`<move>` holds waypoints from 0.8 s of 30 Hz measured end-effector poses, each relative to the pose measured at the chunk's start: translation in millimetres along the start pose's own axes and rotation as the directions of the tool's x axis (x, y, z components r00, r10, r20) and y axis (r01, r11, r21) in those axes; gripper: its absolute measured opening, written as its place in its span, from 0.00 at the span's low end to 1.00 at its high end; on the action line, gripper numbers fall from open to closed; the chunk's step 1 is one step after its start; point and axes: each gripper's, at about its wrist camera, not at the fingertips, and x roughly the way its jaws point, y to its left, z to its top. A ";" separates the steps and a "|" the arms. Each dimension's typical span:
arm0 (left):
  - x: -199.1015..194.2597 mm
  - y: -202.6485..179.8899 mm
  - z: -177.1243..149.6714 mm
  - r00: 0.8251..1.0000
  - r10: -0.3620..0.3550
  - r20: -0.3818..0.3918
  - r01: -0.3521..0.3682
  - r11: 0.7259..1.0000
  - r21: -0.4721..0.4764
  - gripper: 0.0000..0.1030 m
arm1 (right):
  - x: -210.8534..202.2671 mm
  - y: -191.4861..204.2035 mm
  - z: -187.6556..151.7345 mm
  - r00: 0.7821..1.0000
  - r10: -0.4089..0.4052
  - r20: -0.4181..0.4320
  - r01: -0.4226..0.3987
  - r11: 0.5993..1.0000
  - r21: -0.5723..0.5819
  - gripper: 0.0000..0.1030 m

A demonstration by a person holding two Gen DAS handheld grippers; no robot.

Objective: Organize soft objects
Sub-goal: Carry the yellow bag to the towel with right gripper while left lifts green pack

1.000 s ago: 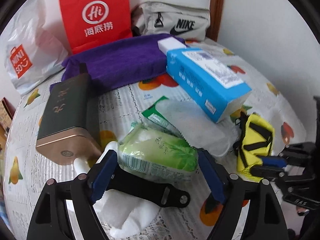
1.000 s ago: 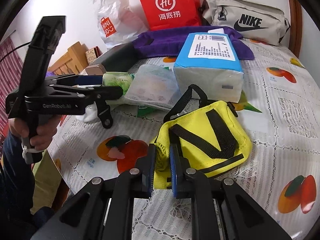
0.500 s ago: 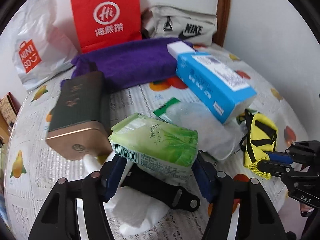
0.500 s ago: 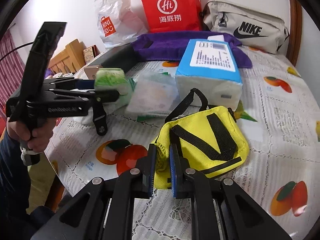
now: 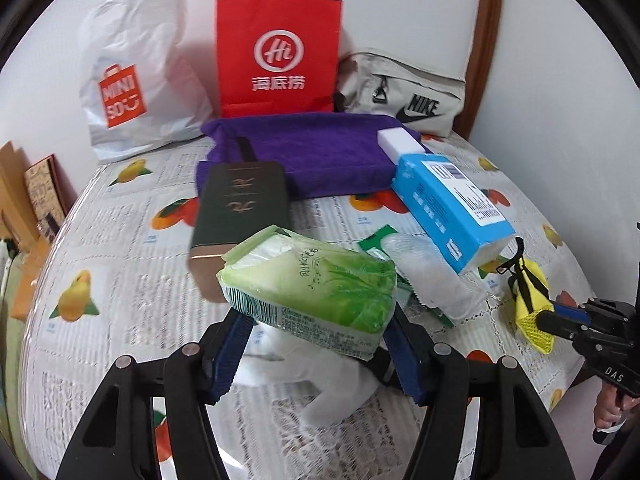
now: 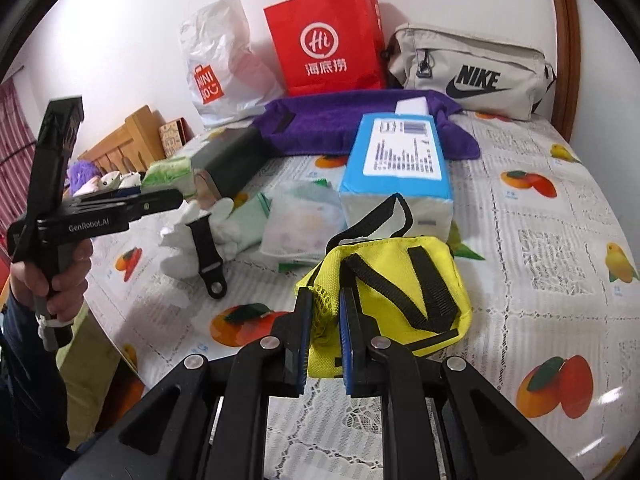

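Observation:
My left gripper [image 5: 316,350] is shut on a green tissue pack [image 5: 312,286] and holds it lifted above the fruit-print tablecloth [image 5: 120,264]; in the right wrist view the same pack [image 6: 170,172] sits in that gripper at the far left. My right gripper [image 6: 323,334] is shut on the mesh edge of a yellow pouch [image 6: 400,284] with black straps, raised slightly off the cloth. The pouch [image 5: 530,304] also shows at the right of the left wrist view. White gloves [image 6: 184,240] with a black strap [image 6: 206,252] lie under the lifted pack.
A dark green box [image 5: 240,216], a clear packet [image 5: 424,268], a blue tissue box [image 5: 452,208] and a purple towel [image 5: 312,148] fill the middle. At the back wall stand a white plastic bag [image 5: 128,76], a red paper bag [image 5: 278,56] and a grey Nike bag [image 5: 404,96].
The left gripper closed on the green tissue pack and lifted it off the table, away from the gloves. The right gripper rose a little with the yellow pouch.

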 end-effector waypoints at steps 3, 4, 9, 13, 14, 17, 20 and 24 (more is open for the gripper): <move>-6.1 8.2 -0.6 1.000 0.006 0.008 -0.006 1.000 -0.025 0.61 | -8.5 5.0 6.6 1.000 0.002 0.023 -0.001 1.000 -0.012 0.13; -7.2 10.6 -0.4 1.000 0.006 0.009 -0.005 0.999 -0.032 0.61 | -11.4 7.7 9.8 1.000 0.007 0.030 -0.006 1.000 -0.020 0.13; -12.4 19.4 4.5 1.000 0.010 0.018 -0.008 0.998 -0.060 0.61 | -20.7 17.0 24.3 0.998 0.008 0.055 -0.005 0.999 -0.052 0.13; -16.2 23.9 12.2 0.999 0.002 0.033 0.000 0.997 -0.074 0.61 | -27.1 19.8 38.7 0.997 0.021 0.080 -0.016 0.998 -0.067 0.13; -16.4 25.1 14.5 0.999 0.002 0.035 0.001 0.997 -0.078 0.61 | -27.1 19.6 42.2 0.996 0.020 0.084 -0.014 0.998 -0.069 0.13; -16.0 27.6 21.5 0.999 0.009 0.037 -0.006 0.996 -0.085 0.61 | -24.9 17.7 54.5 0.996 0.016 0.091 -0.010 0.998 -0.067 0.13; -13.9 29.7 29.1 0.999 0.018 0.033 -0.015 0.996 -0.094 0.61 | -21.3 15.2 67.3 0.995 0.016 0.094 -0.010 0.998 -0.067 0.13; -8.3 32.5 38.5 0.999 0.018 0.027 -0.015 0.994 -0.105 0.61 | -14.3 9.2 84.9 0.995 0.014 0.097 -0.009 0.998 -0.058 0.13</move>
